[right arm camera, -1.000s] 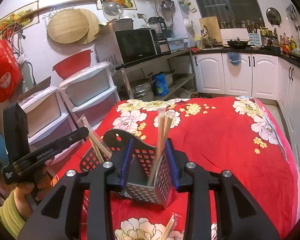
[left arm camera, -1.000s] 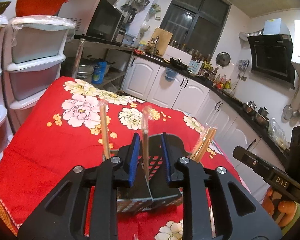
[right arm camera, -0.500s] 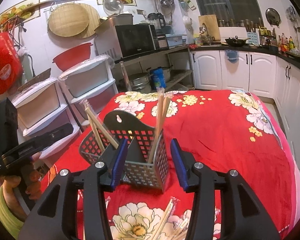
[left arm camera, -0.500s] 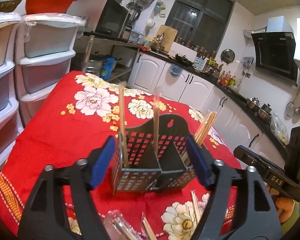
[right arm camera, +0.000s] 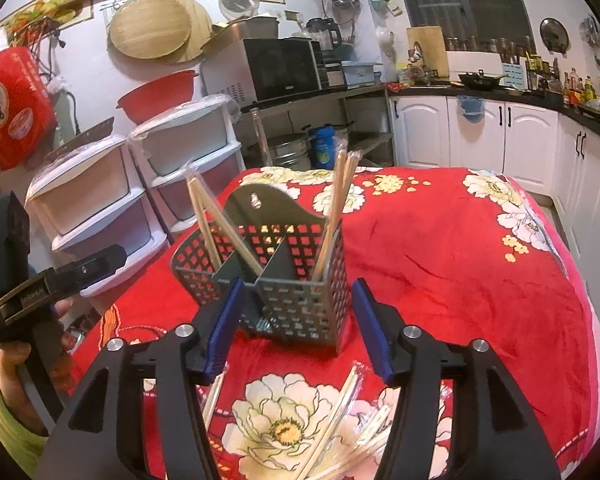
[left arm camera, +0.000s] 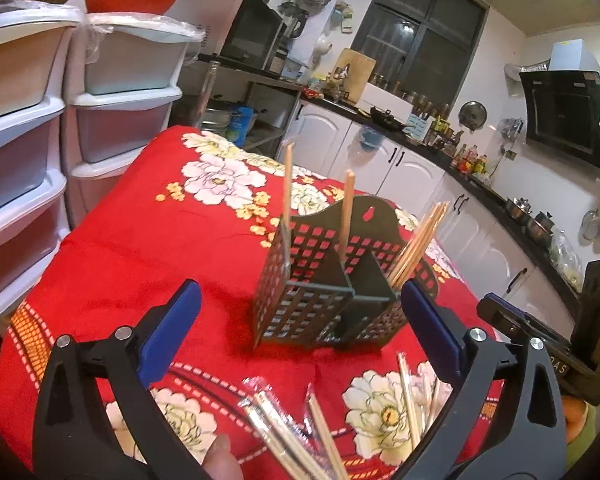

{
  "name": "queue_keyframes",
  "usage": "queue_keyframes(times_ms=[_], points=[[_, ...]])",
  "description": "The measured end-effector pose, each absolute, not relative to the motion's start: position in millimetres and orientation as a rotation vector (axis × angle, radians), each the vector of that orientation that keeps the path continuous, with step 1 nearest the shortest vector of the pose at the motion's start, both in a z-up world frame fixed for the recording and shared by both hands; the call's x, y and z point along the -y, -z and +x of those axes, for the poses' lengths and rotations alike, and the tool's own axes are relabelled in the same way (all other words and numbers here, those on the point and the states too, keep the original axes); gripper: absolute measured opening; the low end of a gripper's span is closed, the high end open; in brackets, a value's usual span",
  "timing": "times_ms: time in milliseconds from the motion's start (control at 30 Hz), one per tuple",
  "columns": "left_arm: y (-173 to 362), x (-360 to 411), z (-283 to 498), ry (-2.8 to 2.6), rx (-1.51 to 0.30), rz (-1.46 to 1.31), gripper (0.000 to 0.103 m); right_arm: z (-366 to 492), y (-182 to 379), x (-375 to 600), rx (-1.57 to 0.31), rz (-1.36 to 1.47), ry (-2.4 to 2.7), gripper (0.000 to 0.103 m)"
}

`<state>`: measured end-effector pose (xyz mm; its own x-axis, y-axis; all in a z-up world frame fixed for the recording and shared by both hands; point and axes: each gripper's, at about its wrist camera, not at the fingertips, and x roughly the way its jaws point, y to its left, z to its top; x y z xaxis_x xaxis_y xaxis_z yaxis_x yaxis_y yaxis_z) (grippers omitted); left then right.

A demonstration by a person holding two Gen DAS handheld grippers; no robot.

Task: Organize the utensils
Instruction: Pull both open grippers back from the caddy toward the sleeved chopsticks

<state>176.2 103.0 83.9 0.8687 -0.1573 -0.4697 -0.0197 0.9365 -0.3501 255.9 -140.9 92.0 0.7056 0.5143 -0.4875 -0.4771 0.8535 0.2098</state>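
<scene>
A dark grid-walled utensil holder (left arm camera: 324, 292) stands on the red flowered cloth (left arm camera: 120, 248), with single chopsticks (left arm camera: 346, 216) upright in it and a bundle (left arm camera: 416, 240) leaning right. My left gripper (left arm camera: 300, 332) is drawn back from it, its jaws opening wide with nothing between them. In the right wrist view the holder (right arm camera: 292, 300) sits just past my right gripper (right arm camera: 298, 328), whose jaws are opening, the pads clear of the holder's walls. Loose wrapped chopsticks (left arm camera: 292, 432) lie on the cloth near both grippers, and also show as wrapped chopsticks (right arm camera: 340, 412) below the right one.
Stacked plastic drawers (left arm camera: 120, 92) stand left of the table. White kitchen cabinets (right arm camera: 500, 132) and a shelf with a microwave (right arm camera: 280, 68) are behind. Each gripper shows in the other's view: the right gripper (left arm camera: 540, 340), the left gripper (right arm camera: 60, 276).
Both grippers have pulled back from the holder and spread their jaws. The left one let go of a chopstick that stays standing in the holder. Loose wrapped chopsticks came into view.
</scene>
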Motion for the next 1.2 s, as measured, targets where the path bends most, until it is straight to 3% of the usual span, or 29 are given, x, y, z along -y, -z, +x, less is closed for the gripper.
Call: queue_keyframes(times_ms=[567, 1200], points=[[-48, -120, 142, 0.011, -0.586, -0.372, 0.091, 242, -58, 112, -0.642, 0.021, -0.592, 0.064], [-3, -125, 123, -0.021, -0.718, -0.398, 0.091, 243, -19, 104, -0.754, -0.032, -0.553, 0.065]])
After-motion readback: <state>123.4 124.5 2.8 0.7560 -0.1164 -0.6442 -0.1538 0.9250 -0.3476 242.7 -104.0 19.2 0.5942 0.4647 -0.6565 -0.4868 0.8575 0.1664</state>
